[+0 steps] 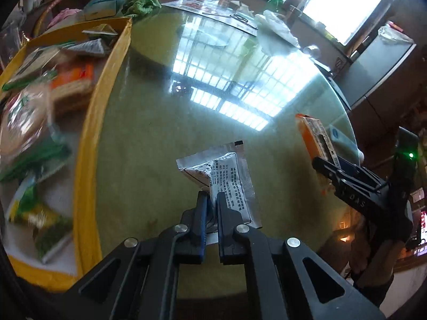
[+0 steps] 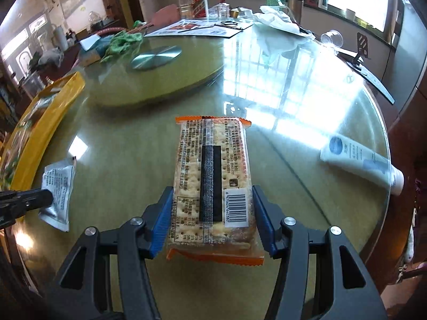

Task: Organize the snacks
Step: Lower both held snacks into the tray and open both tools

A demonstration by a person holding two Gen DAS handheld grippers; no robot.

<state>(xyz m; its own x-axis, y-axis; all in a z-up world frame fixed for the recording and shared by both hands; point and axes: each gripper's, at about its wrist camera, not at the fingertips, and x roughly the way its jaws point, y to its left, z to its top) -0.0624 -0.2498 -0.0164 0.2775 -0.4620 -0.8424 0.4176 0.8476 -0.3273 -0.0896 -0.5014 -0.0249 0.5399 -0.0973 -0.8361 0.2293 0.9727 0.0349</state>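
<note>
Mostly done: yellow tray already full of snacks, left hand-held gripper clamped on silver sachet, right hand-held gripper gripping cracker pack, both above the surface, not yet in tray.

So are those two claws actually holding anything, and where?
Yes. The left gripper pinches the silver sachet at its near edge. The right gripper clamps the cracker packet across its long sides, near the barcode end.

A round glass-topped table is seen; a yellow tray lies left, a white tube right, and seemingly a green cloth far off.
</note>
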